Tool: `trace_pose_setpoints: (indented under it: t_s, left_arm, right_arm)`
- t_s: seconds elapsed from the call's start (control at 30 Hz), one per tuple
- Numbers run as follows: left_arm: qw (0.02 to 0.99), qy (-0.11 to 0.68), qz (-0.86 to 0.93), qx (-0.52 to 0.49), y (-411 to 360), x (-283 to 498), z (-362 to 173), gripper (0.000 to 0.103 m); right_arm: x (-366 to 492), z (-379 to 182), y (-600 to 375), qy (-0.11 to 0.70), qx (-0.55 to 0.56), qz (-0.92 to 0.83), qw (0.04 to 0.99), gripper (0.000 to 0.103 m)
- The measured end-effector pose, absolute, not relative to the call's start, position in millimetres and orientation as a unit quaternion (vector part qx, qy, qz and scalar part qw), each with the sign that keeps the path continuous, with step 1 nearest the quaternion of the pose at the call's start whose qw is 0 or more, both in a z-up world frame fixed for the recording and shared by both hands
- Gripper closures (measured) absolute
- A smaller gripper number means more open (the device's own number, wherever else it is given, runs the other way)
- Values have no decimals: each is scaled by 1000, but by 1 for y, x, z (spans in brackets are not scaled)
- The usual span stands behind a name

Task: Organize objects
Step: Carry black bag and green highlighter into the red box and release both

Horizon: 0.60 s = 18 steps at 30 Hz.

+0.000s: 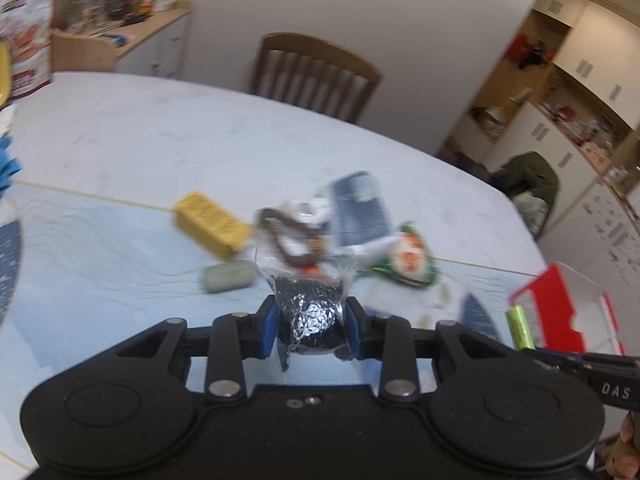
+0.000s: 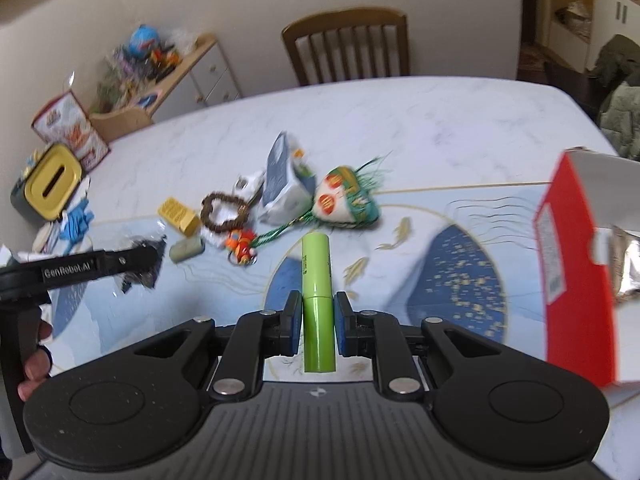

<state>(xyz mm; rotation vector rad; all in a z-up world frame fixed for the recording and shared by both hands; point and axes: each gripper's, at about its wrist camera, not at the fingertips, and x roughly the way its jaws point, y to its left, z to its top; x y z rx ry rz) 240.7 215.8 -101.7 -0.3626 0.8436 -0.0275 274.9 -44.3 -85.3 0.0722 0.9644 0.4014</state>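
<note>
Right gripper (image 2: 318, 320) pinching a lime-green tube (image 2: 318, 300) near mid-length, long axis running straight ahead along the fingers, capped end pointing away toward the clutter, raised above the tabletop (image 2: 420, 120). Left gripper (image 1: 312, 326) pressed onto a clear bag of dark granules (image 1: 310, 312), crinkled and bulging between the pads, loose top edge pointing forward. Ahead, bunched mid-tabletop: yellow box (image 2: 179, 216), brown bead bracelet (image 2: 224, 212), grey-green soap bar (image 2: 186, 249), orange toy figure (image 2: 240, 245), blue-grey tissue packet (image 2: 282, 184), embroidered pouch with green tassel (image 2: 346, 200). At right, open red-and-white carton (image 2: 576, 272) standing close beside the tube, silver foil showing inside. At far left, yellow-lidded container (image 2: 54, 182), blue gloves (image 2: 78, 220), cereal box (image 2: 70, 128). Wooden chair (image 2: 346, 46) behind the tabletop
</note>
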Motion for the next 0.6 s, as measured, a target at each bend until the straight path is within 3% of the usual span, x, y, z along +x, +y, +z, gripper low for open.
trace_pose_setpoints:
  t_s: [0.6]
  left_arm:
    - [896,412,-122,-113,52,248,-66,70]
  right_arm:
    - [257,-55,-174,425,97,158,886,86]
